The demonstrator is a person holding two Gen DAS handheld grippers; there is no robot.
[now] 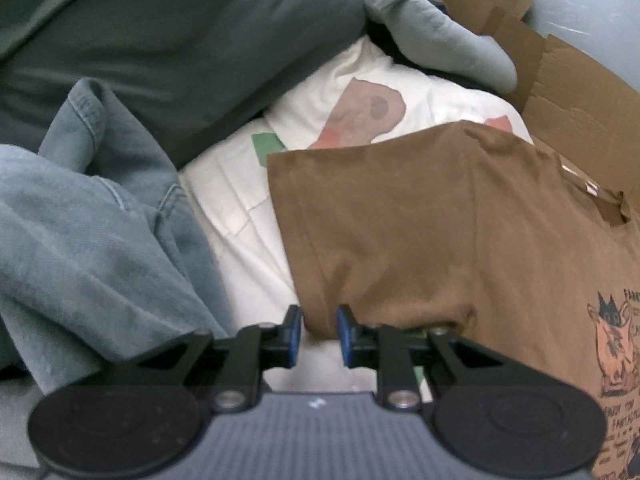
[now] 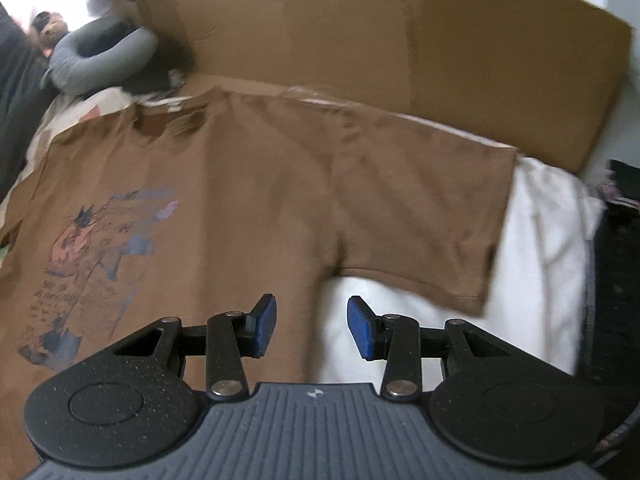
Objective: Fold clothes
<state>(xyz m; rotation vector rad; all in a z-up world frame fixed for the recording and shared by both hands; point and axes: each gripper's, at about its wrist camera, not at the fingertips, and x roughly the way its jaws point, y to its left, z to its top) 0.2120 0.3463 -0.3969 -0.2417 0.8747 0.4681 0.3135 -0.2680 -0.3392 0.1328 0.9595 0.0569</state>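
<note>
Flanking the brown T-shirt (image 1: 460,240): jeans (image 1: 92,232), cardboard (image 2: 400,60).

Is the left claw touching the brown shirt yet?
Touching. In the left wrist view, the left claw has the brown shirt sleeve's corner pinched between its blue pads.

brown T-shirt (image 1: 460,240), printed lettering beside cartoon, too blurred to read

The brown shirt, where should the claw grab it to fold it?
Grab the brown shirt by its sleeve. The sleeve sticks out flat over the white sheet, so its loose cuff edge is probably easiest to pinch. The right claw is open just below it and could come up from there.
</note>
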